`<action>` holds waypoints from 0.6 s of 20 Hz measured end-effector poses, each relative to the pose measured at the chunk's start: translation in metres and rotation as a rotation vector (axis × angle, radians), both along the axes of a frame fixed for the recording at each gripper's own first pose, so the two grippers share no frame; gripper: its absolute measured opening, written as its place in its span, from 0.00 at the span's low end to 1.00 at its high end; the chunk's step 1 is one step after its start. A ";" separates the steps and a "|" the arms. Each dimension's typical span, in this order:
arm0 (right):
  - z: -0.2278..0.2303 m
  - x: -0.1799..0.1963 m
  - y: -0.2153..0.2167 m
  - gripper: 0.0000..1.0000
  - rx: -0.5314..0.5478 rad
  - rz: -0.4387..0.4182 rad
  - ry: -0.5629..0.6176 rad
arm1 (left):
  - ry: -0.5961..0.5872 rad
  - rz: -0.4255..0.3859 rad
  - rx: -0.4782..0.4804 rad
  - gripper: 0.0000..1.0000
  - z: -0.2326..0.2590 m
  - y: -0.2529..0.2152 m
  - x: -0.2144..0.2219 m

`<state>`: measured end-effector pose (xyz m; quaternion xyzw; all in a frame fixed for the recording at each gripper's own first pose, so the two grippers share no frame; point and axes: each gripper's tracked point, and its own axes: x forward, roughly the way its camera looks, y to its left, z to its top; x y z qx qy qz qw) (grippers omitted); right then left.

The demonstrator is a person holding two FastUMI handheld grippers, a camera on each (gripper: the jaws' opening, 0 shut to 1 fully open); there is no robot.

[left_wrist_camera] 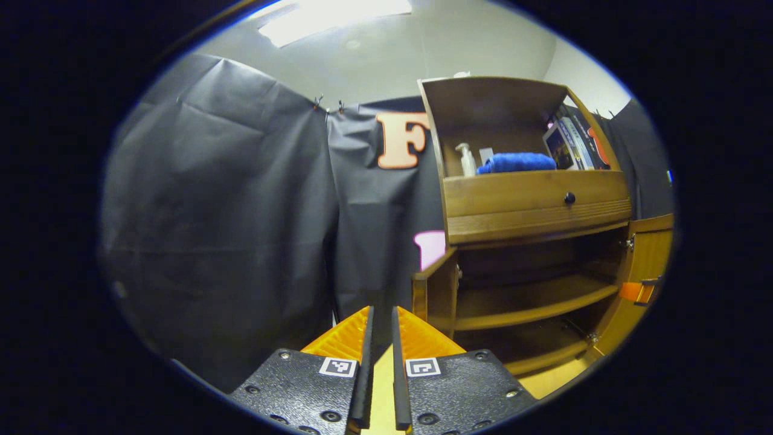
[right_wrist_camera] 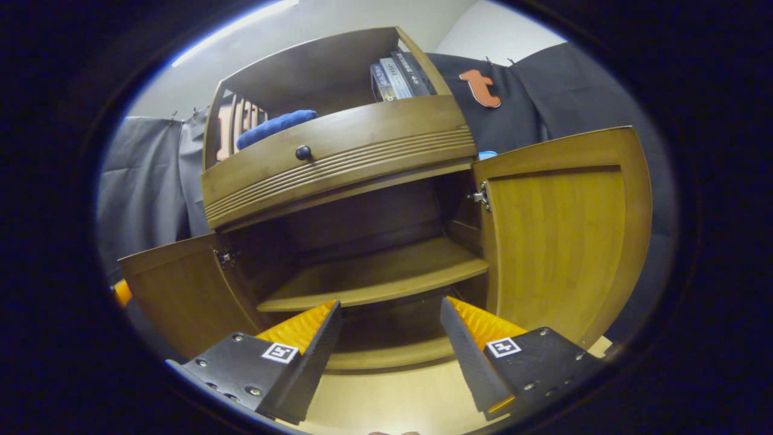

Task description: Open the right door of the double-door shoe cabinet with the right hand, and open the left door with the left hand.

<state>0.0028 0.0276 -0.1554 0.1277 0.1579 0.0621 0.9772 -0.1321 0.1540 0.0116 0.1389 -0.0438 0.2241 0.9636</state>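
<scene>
The wooden shoe cabinet [right_wrist_camera: 338, 163] stands with both doors swung wide. In the right gripper view its left door [right_wrist_camera: 181, 290] hangs out at the left and its right door [right_wrist_camera: 561, 229] at the right, baring the inner shelf [right_wrist_camera: 374, 275]. My right gripper [right_wrist_camera: 391, 302] is open in front of the shelves and holds nothing. In the left gripper view the left door [left_wrist_camera: 436, 290] shows edge-on just right of my left gripper [left_wrist_camera: 382, 311], whose fingers stand nearly together with nothing between them. The right door [left_wrist_camera: 649, 260] shows far right.
Above the doors is a drawer with a dark knob [right_wrist_camera: 303, 153]. The open top shelf holds a blue towel [left_wrist_camera: 516, 162], a pump bottle [left_wrist_camera: 465, 160] and books [right_wrist_camera: 398, 75]. Black cloth walls hang left and behind. A light wooden floor [right_wrist_camera: 392, 399] lies below.
</scene>
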 end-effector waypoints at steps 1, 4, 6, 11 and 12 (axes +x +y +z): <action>0.001 0.001 -0.004 0.97 0.002 -0.009 -0.003 | -0.031 0.007 0.023 0.09 0.015 -0.001 -0.001; 0.003 0.001 -0.009 0.97 0.010 -0.027 -0.011 | -0.081 -0.006 0.045 0.08 0.046 -0.009 0.008; 0.005 0.000 -0.011 0.97 0.008 -0.031 -0.014 | -0.113 -0.044 0.020 0.10 0.058 -0.023 0.015; 0.011 -0.004 -0.026 0.97 -0.021 -0.060 -0.030 | -0.102 -0.216 -0.045 0.10 0.051 -0.075 0.049; 0.014 -0.005 -0.030 1.00 -0.028 -0.067 -0.038 | -0.089 -0.260 -0.059 0.10 0.045 -0.090 0.057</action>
